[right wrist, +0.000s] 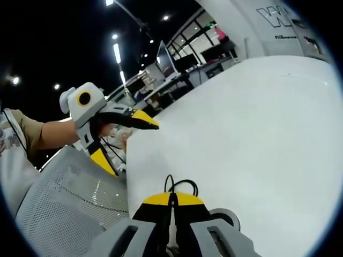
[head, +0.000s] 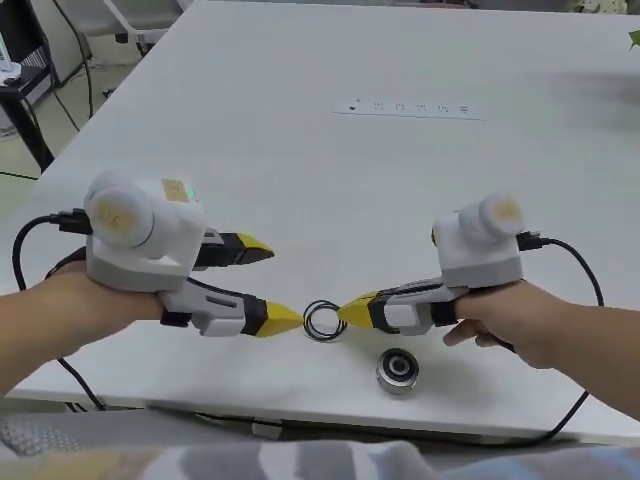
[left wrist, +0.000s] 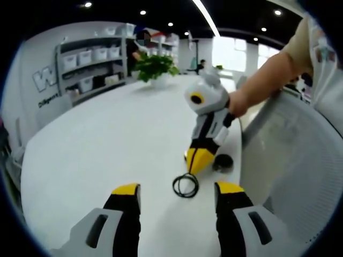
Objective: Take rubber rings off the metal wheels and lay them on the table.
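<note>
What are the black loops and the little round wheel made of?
The black rings look like rubber: thin, matte, lying in floppy overlapping loops. The wheel looks like metal, probably steel: a shiny silvery rim with glints around a dark middle.

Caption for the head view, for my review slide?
Right gripper pinches black rubber rings on the white table; left gripper open opposite; metal wheel nearby.

The right gripper point(right wrist: 172, 197), jaws pressed together, pinches a black rubber ring point(right wrist: 187, 182) near the edge of the white surface point(right wrist: 257, 123), with a metal wheel point(right wrist: 228, 216) just beside it. The left gripper point(right wrist: 135, 149) hangs at that same edge, jaws spread apart.
</note>
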The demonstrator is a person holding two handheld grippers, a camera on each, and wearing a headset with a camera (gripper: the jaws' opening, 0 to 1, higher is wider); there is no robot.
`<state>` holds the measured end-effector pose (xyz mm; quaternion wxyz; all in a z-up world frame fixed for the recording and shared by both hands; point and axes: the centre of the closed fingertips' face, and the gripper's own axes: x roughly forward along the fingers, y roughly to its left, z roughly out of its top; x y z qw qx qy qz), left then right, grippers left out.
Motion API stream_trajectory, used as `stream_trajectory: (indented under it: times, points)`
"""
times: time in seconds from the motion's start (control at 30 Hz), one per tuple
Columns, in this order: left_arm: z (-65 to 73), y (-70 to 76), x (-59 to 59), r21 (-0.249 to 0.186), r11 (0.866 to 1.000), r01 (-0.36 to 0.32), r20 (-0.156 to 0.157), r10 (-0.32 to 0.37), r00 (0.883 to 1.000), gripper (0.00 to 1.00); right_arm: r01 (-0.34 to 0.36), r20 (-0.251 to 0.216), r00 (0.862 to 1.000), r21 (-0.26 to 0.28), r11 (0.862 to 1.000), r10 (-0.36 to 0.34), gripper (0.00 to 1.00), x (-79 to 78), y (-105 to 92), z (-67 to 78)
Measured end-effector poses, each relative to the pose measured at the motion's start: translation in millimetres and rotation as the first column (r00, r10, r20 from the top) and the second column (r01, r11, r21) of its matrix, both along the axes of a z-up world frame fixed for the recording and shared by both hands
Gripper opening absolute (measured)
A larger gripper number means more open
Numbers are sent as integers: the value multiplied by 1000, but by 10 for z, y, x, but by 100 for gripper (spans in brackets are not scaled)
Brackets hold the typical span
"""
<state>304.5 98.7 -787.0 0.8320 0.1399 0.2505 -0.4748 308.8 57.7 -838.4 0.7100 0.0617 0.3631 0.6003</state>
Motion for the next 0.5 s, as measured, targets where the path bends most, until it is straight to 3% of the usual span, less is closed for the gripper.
stream_trajectory:
  times: [0.5]
  points:
    - [-19,-13,7,1,1000,1,-8,-1,1000,56,47,36,998,-8,999,-47,0,111,-40,-6]
